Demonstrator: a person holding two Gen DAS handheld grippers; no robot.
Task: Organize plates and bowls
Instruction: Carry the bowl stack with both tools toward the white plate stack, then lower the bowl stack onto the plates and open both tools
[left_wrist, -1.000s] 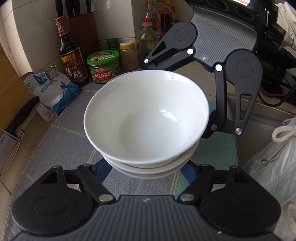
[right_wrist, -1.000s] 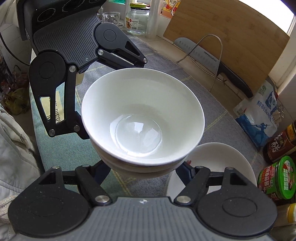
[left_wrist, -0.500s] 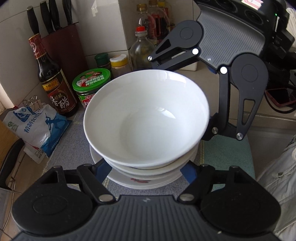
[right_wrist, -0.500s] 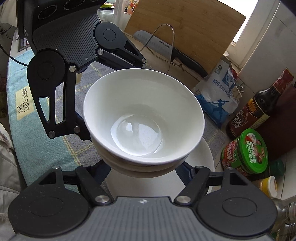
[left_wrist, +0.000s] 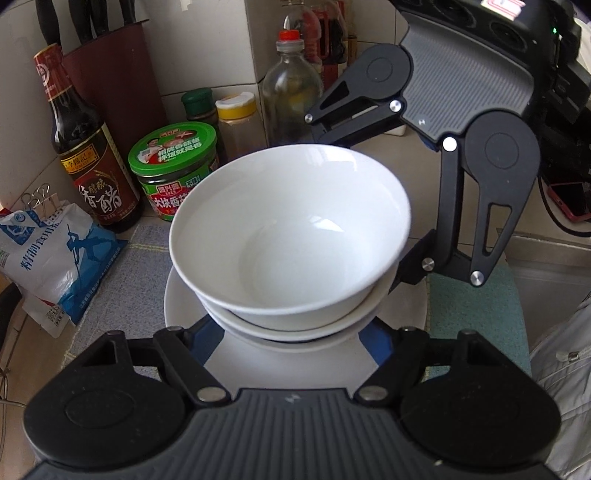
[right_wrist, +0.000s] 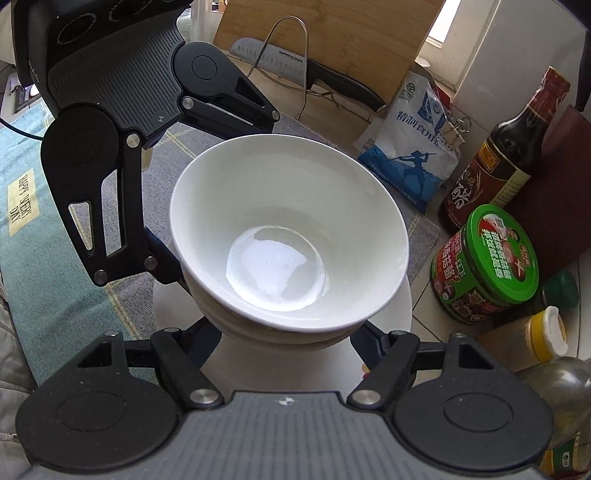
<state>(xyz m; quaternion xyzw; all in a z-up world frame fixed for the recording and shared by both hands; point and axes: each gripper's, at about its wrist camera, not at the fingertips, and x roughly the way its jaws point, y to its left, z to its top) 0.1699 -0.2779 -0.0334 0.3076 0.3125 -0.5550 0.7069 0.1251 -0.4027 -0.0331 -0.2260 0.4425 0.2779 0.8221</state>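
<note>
Bowls sit one inside the other, and both grippers hold the stack from opposite sides. The top bowl (left_wrist: 291, 236) is white, round, smooth and shiny, with light spots on its inside. A second white bowl (left_wrist: 295, 325) peeks out under it as a thin rim. The left gripper (left_wrist: 291, 332) has blue fingers (left_wrist: 207, 332) spread wide around the low part of the stack, one on each side, pressing on it. The right gripper (right_wrist: 288, 332) does the same from the other side, its dark fingers (right_wrist: 365, 334) pressed on the stack. Each gripper has a black body with ridged grey plastic and round silver screws.

Right under the stack is a flat white plate (left_wrist: 177, 299), smooth and round. I cannot tell if the lower bowl touches it.

The plate lies on a grey woven cloth (left_wrist: 122, 266) with thin yellow lines. A teal mat (right_wrist: 22, 206) with yellow words lies on the left in the right camera's view.

Far behind the bowls stand kitchen things by a white tiled wall (left_wrist: 207, 44). A tall dark glass bottle (left_wrist: 88, 147) has a red label. Beside it is a jar with a green lid (left_wrist: 173, 147). A soft blue and white bag (left_wrist: 48, 258) with metal clips lies near on the left. A dark red knife block (left_wrist: 110, 74) stands at the wall. A wooden board (right_wrist: 325, 48) leans far off, with a big knife (right_wrist: 295, 66) on a wire stand in front of it.
</note>
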